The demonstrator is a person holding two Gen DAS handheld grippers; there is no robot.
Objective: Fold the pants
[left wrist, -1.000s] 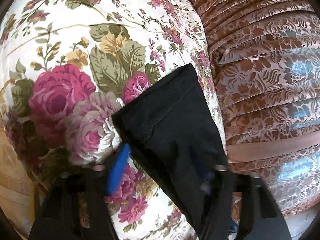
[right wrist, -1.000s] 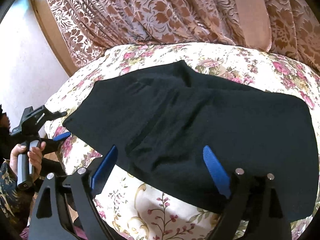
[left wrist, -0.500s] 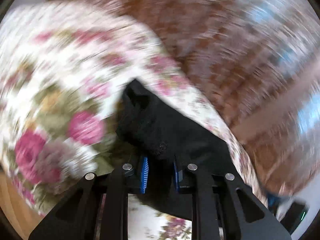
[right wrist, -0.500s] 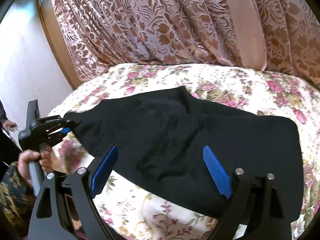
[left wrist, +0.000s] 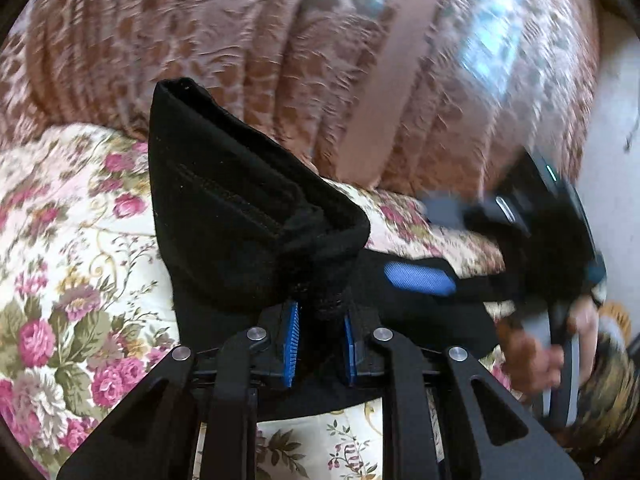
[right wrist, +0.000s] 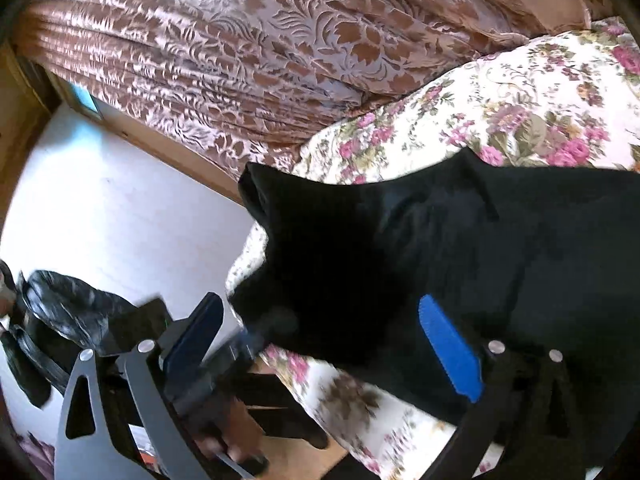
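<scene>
Black pants (right wrist: 460, 248) lie across a floral bedspread (right wrist: 520, 100). My left gripper (left wrist: 318, 344) is shut on the pants' hem end (left wrist: 240, 220) and holds it lifted and folded upward above the bed. My right gripper (right wrist: 332, 344) is open, low over the near edge of the pants, with its blue-padded fingers (right wrist: 448, 352) spread. It also shows in the left wrist view (left wrist: 420, 278), close on the right, with a blue pad over the black cloth. The left gripper appears blurred at lower left in the right wrist view (right wrist: 240, 344).
A brown patterned curtain (right wrist: 240, 40) hangs behind the bed. The bedspread (left wrist: 60, 260) edge drops to a pale floor (right wrist: 100, 220) on the left. A dark bag (right wrist: 60, 312) lies on the floor. The person's hand (left wrist: 552, 352) holds the right gripper's handle.
My left gripper closed on the pants' end and lifted it, swinging toward the right gripper. The right gripper turned left and lower over the pants, still open.
</scene>
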